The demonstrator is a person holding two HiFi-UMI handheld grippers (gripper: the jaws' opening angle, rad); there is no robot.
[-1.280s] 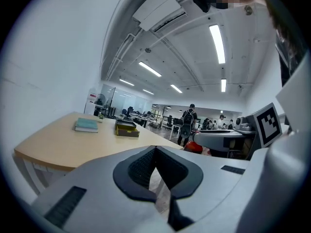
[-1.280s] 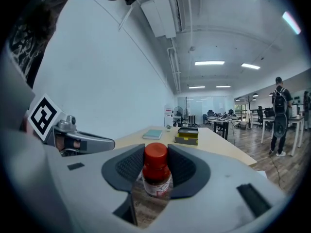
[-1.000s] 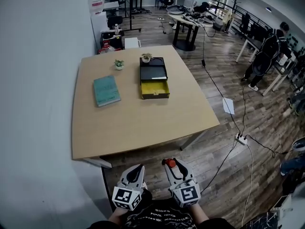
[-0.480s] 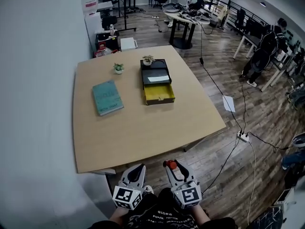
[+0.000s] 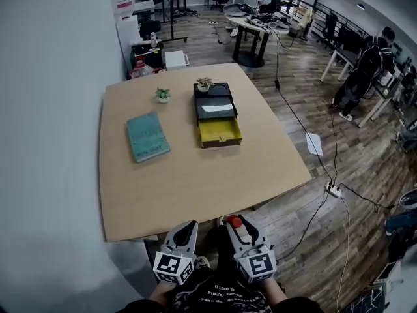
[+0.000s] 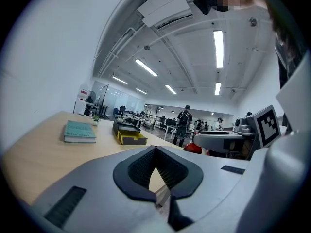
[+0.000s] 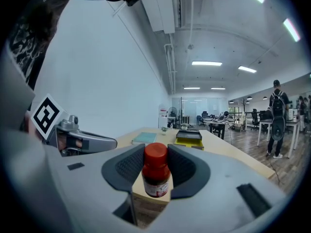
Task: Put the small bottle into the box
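- Closer now than a second ago, the table (image 5: 195, 188) has slid down the head view until its near edge sits just ahead of both grippers, so the person has stepped up to it. The grippers hold the same low spot in the view.
- At about 11 o'clock from the grippers a teal book (image 5: 148, 136) lies flat on the table, well apart from the box. It only matters if the reach drifts left.
- I see the left gripper (image 5: 185, 229) clenched on nothing, its pads meeting at the tips. Swung forward carelessly, it could knock the table edge.
- At about 1 o'clock stands the box (image 5: 218, 113), black, with its yellow drawer (image 5: 220, 132) pulled out toward 6 o'clock. A little potted plant (image 5: 205, 83) sits on its far end at 12 o'clock. An overshoot could tip that plant, and a bump on the drawer front could push it shut.
- The right gripper (image 5: 238, 227) is clamped on the small bottle (image 7: 156, 176), upright with its red cap above the pads. The bottle is not yet over the table and is well short of the box.
- The hold is on the body below the cap. A jolt on the long reach could twist or slip the bottle, and letting go too high could make it bounce or topple outside the drawer.
- Over at 3 o'clock a cable (image 5: 320, 165) trails across the floor. It looks like a trip risk if the person sidesteps.
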